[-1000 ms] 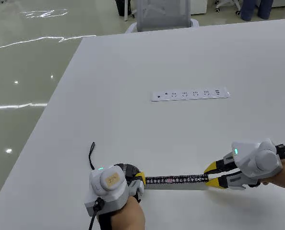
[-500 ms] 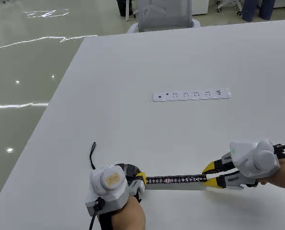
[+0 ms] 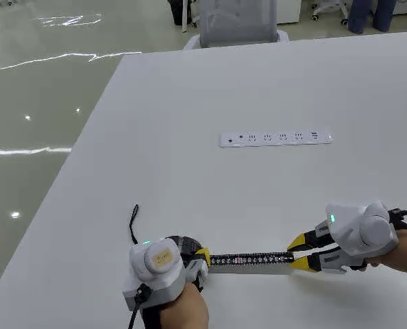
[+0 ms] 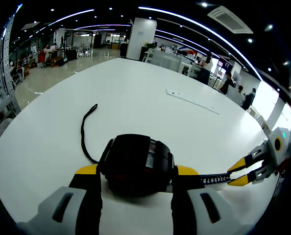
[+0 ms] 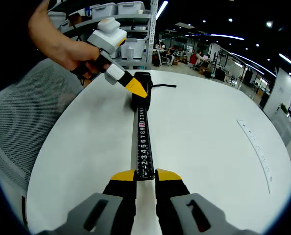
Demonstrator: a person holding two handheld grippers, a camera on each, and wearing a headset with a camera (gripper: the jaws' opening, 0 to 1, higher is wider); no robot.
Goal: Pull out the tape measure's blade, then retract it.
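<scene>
Near the bench's (image 3: 190,137) front edge, toward its left corner, the left gripper (image 4: 136,172) is clamped around the black tape measure (image 3: 187,245). The tape measure sits on the white top, and its wrist strap (image 3: 131,223) trails toward the left edge. The right gripper (image 3: 292,255), held low in a hand further right along that edge, has its yellow-tipped jaws pinched narrow on the end of the blade (image 3: 251,259), which runs straight between the two. A white power strip (image 3: 275,138) lies mid-bench, a grey chair (image 3: 238,20) stands at the far edge, and glossy floor (image 3: 39,103) spreads to the left.
</scene>
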